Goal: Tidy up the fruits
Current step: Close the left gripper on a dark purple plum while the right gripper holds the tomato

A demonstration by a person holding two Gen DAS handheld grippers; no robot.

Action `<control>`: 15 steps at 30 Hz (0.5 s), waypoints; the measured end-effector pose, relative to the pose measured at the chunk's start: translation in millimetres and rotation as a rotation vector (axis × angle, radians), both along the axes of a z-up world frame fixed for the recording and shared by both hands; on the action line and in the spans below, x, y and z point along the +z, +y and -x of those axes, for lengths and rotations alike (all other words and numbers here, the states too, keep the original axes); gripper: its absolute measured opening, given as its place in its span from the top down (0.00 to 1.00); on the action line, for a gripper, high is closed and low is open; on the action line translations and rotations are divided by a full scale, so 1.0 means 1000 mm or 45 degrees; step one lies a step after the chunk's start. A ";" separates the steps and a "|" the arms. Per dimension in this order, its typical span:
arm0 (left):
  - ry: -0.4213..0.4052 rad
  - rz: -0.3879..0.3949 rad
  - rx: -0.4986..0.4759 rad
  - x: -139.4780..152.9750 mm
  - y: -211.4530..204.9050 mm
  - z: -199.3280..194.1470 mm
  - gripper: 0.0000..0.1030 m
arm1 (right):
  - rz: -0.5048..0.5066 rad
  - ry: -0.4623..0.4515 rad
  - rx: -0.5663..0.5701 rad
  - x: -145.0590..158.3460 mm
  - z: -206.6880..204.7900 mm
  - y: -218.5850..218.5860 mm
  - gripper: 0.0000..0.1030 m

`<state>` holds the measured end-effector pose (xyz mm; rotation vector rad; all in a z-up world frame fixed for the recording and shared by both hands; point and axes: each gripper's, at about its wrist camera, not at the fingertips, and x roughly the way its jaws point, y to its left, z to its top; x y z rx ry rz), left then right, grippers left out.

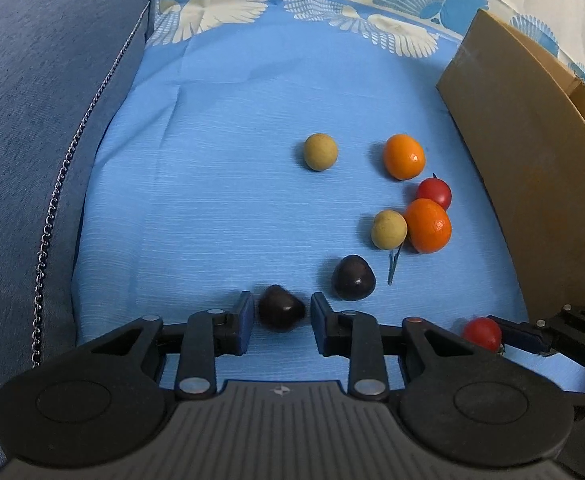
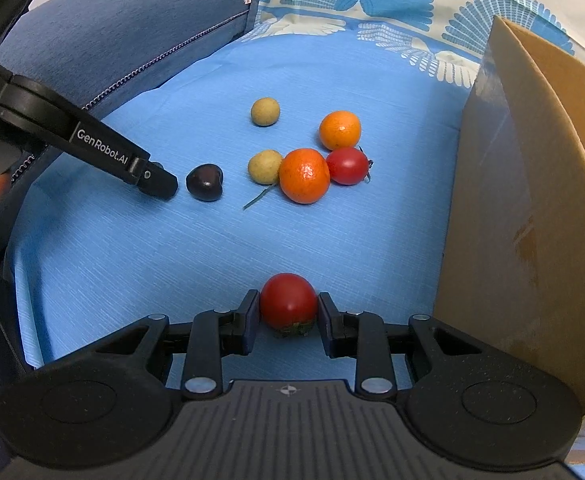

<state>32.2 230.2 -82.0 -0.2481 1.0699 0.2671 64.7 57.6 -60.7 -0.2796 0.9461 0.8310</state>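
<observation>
- Left hand-held gripper [image 1: 279,312]: fingers either side of a dark cherry [image 1: 281,308]; small gaps show on both sides, so it's released, not gripping. Cherry sits on the blue cloth [image 1: 212,184].
- Right hand-held gripper [image 2: 289,308]: both pads touching a red tomato [image 2: 288,300], grasping it; tomato's green calyx end faces the camera, low over the cloth.
- Left view also catches that tomato at lower right, with the right gripper's fingertips against it.
- Second dark cherry [image 1: 353,278] lies just beside the left gripper's right finger, apart from the first one.
- Green stem [image 1: 393,264] lies loose on the cloth between the second cherry and the near tan fruit [image 1: 389,229].
- Near tan fruit touches the near orange [image 1: 428,225]; second red tomato [image 1: 434,193] is tucked right behind that orange, touching it.
- Far orange [image 1: 404,157] just beyond the cluster, near the tomato; can't tell if they touch.
- Far tan fruit [image 1: 320,152] sits alone, well apart to the left of the far orange.
- Cardboard box [image 1: 524,168] stands at the right edge of the cloth, flap up.
- Blue sofa cushion [image 1: 44,120] with a zipper along the left; patterned fabric [image 1: 332,0] behind.
- Right view: left gripper comes in from the left, tip next to the second cherry; the first cherry is hidden there.
</observation>
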 end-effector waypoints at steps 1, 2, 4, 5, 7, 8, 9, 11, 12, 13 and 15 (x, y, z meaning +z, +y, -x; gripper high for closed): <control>-0.003 0.000 -0.009 0.000 -0.002 0.000 0.74 | -0.001 0.001 -0.002 0.000 0.000 0.000 0.69; -0.009 -0.006 -0.018 0.001 -0.003 0.000 0.74 | -0.002 0.002 -0.004 0.000 0.000 0.000 0.69; -0.024 -0.027 -0.022 0.003 -0.006 0.002 0.74 | -0.005 0.001 -0.007 0.000 0.001 -0.001 0.69; -0.032 -0.036 -0.012 0.005 -0.007 0.003 0.74 | -0.011 0.000 -0.009 0.001 0.001 -0.002 0.69; -0.048 -0.041 0.010 0.007 -0.005 0.005 0.74 | -0.024 -0.007 -0.013 0.002 0.002 -0.003 0.69; -0.051 -0.038 0.017 0.008 -0.004 0.006 0.74 | -0.032 -0.010 -0.015 0.004 0.002 -0.005 0.69; -0.052 -0.030 0.021 0.008 -0.003 0.007 0.74 | -0.038 -0.011 -0.016 0.005 0.003 -0.006 0.69; -0.046 -0.012 0.021 0.008 -0.003 0.008 0.74 | -0.039 -0.010 -0.012 0.005 0.003 -0.007 0.69; -0.037 -0.004 0.018 0.008 -0.003 0.008 0.74 | -0.032 -0.010 -0.008 0.004 0.003 -0.007 0.69; -0.028 -0.001 0.015 0.007 -0.003 0.007 0.74 | -0.023 -0.008 -0.005 0.003 0.003 -0.007 0.69; -0.010 -0.007 0.006 0.006 -0.005 0.006 0.73 | -0.007 0.002 0.000 0.001 0.004 -0.006 0.69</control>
